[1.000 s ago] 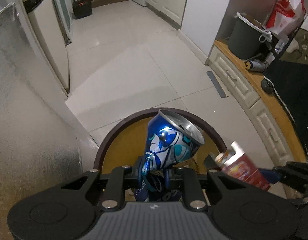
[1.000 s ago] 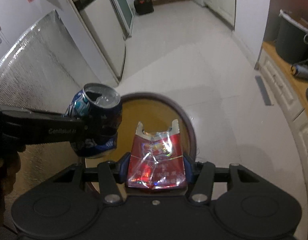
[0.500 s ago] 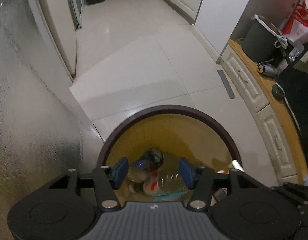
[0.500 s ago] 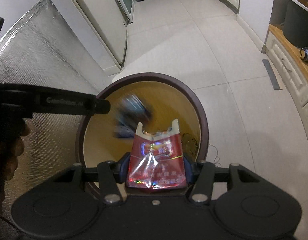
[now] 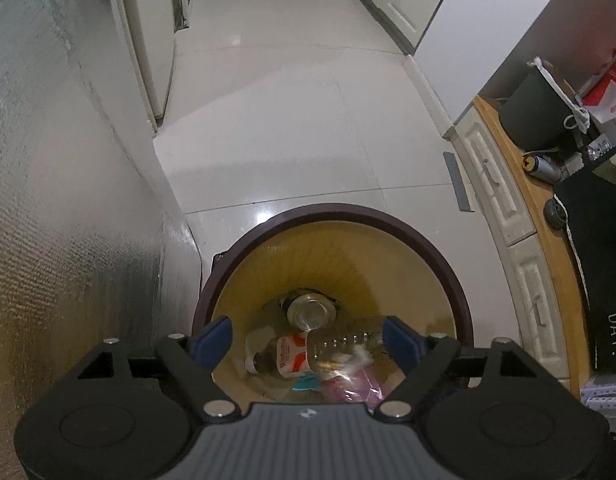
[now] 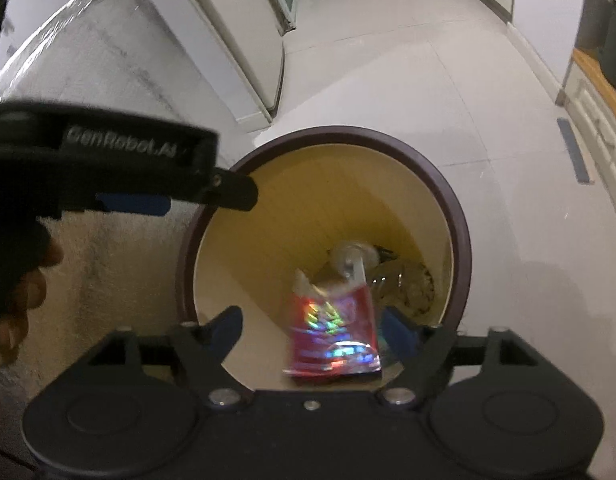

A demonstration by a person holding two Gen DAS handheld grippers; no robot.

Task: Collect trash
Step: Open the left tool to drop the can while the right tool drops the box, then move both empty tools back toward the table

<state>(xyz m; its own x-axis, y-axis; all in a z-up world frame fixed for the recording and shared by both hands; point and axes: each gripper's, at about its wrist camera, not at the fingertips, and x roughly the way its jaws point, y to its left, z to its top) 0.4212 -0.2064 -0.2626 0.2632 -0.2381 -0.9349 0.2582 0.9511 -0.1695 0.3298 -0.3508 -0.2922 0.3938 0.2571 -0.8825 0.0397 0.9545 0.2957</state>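
Above the bin [image 6: 460, 220], only the right view showed the red packet [image 6: 334, 328] loose at six o'clock between the just-spreading right tool [image 6: 316, 332]; the left tool [image 5: 308, 340], also just spreading, gaped empty.

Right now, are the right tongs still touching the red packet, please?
Apart. In the right wrist view the right tongs, just opened, stand wide; the red packet hangs tilted and blurred between the pads, bin wall visible on either side.

pale tiled floor [image 5: 308, 120], silvery textured wall [image 5: 48, 200] at left — cream cabinet doors [image 5: 496, 184], wooden countertop [image 5: 504, 140]
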